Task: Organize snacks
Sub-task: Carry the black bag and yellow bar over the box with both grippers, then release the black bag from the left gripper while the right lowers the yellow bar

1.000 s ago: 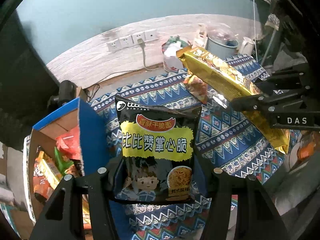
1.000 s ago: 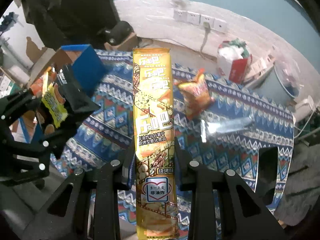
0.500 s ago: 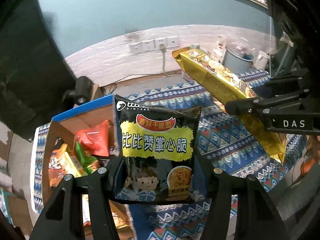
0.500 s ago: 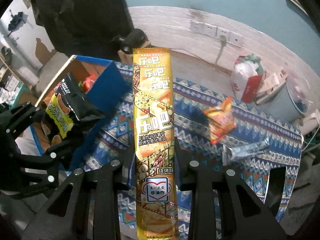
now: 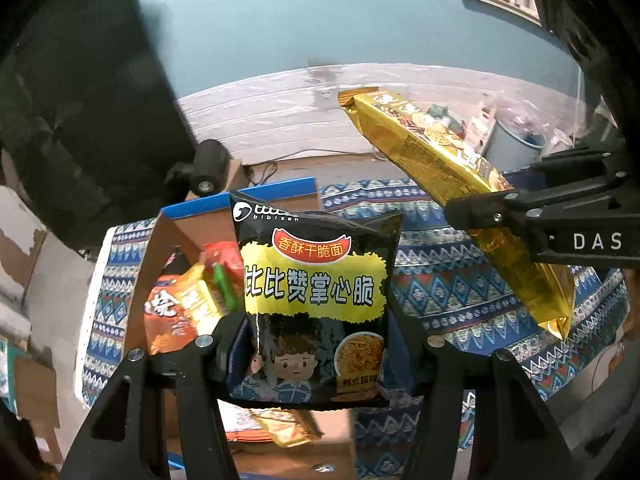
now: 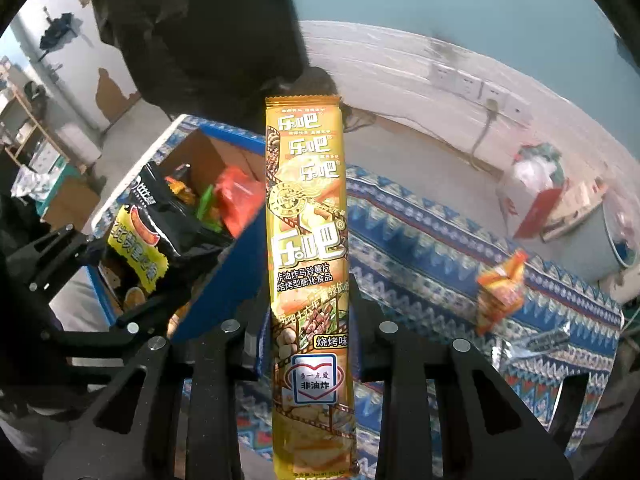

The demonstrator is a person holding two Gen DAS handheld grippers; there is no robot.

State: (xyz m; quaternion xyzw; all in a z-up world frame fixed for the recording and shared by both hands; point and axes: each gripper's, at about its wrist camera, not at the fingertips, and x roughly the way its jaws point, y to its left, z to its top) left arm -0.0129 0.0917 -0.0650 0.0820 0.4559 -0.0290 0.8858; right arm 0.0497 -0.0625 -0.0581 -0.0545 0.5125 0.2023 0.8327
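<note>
The box (image 5: 176, 236) of snacks sits at the left. Over it, the left gripper (image 5: 320, 354) is clamped on a black noodle bag (image 5: 316, 300). To the right, the right gripper (image 6: 310, 340) is clamped on a long gold packet (image 6: 308, 248) above the patterned bench (image 6: 420, 248).

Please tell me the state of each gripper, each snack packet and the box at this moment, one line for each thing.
left gripper: shut on the black noodle bag.
right gripper: shut on the long gold packet.
black noodle bag: sealed, held upright above the box.
long gold packet: sealed, held in the air.
cardboard box: open, with snacks inside.
orange packet: lying on the patterned cloth.
</note>
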